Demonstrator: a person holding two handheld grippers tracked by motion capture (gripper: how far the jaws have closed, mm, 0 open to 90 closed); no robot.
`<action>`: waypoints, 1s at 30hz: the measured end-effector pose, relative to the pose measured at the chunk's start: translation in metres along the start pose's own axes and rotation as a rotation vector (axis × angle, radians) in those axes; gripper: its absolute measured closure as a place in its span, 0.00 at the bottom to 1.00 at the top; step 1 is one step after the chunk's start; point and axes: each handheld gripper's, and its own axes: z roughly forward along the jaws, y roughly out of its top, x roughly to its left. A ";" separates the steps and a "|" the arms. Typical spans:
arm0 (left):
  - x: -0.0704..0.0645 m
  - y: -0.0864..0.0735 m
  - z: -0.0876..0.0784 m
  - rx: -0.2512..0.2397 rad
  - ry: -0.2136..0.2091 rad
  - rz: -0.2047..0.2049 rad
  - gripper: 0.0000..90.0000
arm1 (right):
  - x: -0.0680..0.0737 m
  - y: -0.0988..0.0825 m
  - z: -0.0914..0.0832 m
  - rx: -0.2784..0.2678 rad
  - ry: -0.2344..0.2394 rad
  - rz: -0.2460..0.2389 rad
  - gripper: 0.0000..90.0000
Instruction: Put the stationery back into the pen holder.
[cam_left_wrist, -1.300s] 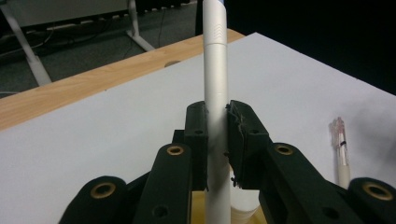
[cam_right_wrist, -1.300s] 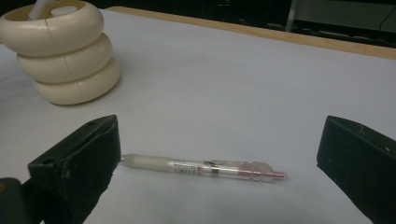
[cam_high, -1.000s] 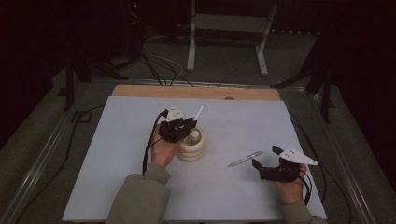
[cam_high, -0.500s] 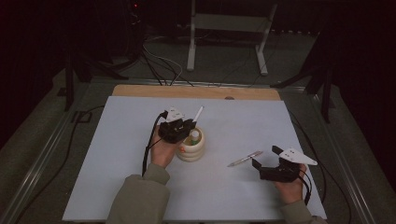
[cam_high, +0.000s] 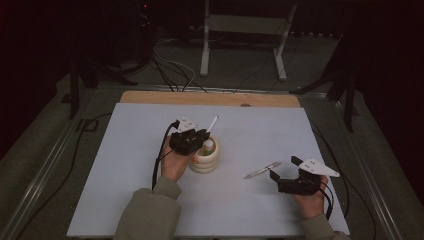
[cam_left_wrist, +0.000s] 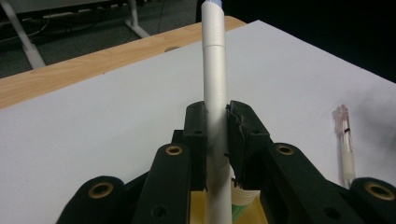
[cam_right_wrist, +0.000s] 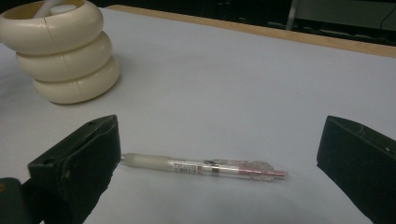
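A cream ribbed pen holder (cam_high: 206, 161) stands at mid table, with a green-capped item in it. My left gripper (cam_high: 192, 139) hovers right over it, shut on a white pen (cam_high: 213, 123) that slants up and away. In the left gripper view the white pen (cam_left_wrist: 214, 70) runs upright between the pressed pads of the left gripper (cam_left_wrist: 217, 122), its lower end over the holder's yellow inside (cam_left_wrist: 198, 207). A clear pen with pink ink (cam_high: 262, 170) lies flat on the table. My right gripper (cam_high: 284, 168) rests just right of it, open. In the right gripper view the clear pen (cam_right_wrist: 205, 167) lies crosswise between the wide jaws of the right gripper (cam_right_wrist: 219, 140), touching neither.
The white table sheet (cam_high: 125, 150) ends at a wooden strip (cam_high: 210, 99) along the far edge. Beyond it stands a white metal stand (cam_high: 240, 30) on a dark floor with cables. The holder (cam_right_wrist: 65, 56) sits far left of the right gripper's jaws.
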 end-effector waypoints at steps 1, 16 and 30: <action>0.000 0.000 0.000 0.001 -0.001 -0.001 0.87 | 0.000 0.000 0.000 0.000 0.000 0.000 0.00; -0.001 -0.001 -0.002 -0.011 0.026 -0.017 0.47 | 0.000 0.000 0.000 -0.001 -0.001 0.001 0.00; -0.005 -0.005 -0.011 0.103 0.027 0.026 0.94 | 0.000 0.000 0.000 -0.002 -0.002 0.000 0.00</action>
